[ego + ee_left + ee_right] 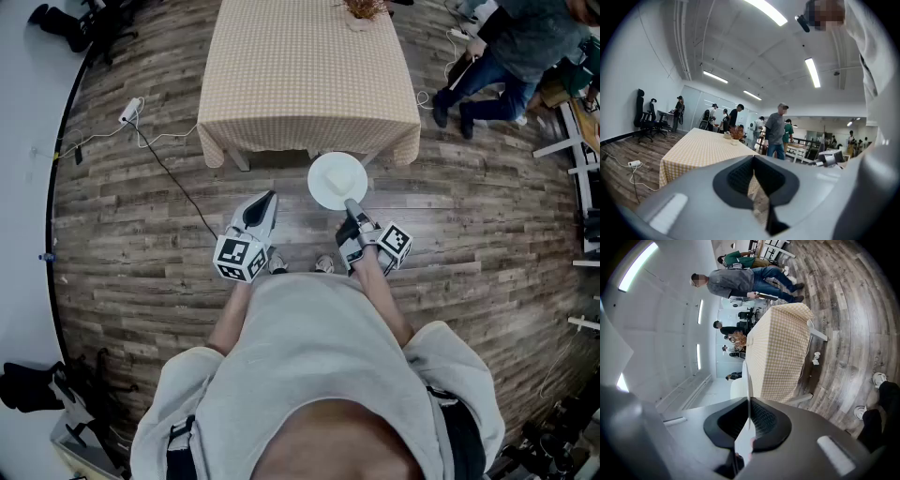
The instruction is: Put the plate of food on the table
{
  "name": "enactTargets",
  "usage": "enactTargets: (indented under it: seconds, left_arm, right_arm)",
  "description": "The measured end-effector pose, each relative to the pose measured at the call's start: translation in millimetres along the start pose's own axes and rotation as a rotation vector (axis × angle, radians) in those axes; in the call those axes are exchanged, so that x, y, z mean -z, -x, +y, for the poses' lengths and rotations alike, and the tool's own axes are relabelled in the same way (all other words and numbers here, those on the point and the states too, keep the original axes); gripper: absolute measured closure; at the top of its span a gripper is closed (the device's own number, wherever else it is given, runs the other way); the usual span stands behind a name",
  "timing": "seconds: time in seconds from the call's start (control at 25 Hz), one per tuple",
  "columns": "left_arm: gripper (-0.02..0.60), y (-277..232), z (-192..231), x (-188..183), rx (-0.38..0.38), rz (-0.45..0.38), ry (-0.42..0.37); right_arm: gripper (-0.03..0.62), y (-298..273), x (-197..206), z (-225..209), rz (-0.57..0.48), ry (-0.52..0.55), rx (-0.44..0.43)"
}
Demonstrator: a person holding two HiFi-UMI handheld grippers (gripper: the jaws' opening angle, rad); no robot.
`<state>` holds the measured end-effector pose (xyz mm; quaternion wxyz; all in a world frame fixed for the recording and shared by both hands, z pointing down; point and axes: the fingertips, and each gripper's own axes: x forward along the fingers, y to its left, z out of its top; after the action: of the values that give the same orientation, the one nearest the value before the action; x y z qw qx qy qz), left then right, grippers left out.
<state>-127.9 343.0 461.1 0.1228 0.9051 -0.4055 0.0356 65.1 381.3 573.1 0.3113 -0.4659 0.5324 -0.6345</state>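
Observation:
A white plate [337,180] hangs level above the wooden floor, just short of the near edge of the table [309,66] with its checked cloth. I see no food on it. My right gripper [351,204] is shut on the plate's near rim. In the right gripper view the plate [748,380] shows edge-on between the pads, with the table [780,348] beyond. My left gripper [271,195] hovers to the plate's left, jaws together and holding nothing. In its own view the left gripper [754,187] points at the table [701,150].
A dried-flower pot [364,11] stands at the table's far edge. A cable with a power strip [131,111] trails over the floor at the left. Several people [506,56] stand beyond the table's right corner. Office chairs [647,122] line the left wall.

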Motion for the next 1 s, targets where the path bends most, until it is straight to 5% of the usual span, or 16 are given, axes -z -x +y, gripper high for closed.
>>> enactTargets:
  seconds: [1.0]
  left_arm:
    - [0.572,-11.5,-14.3,2.9,0.008,0.003,-0.003]
  right_arm:
    - [0.58,-2.5,-15.5,4.8,-0.002,-0.004,-0.028]
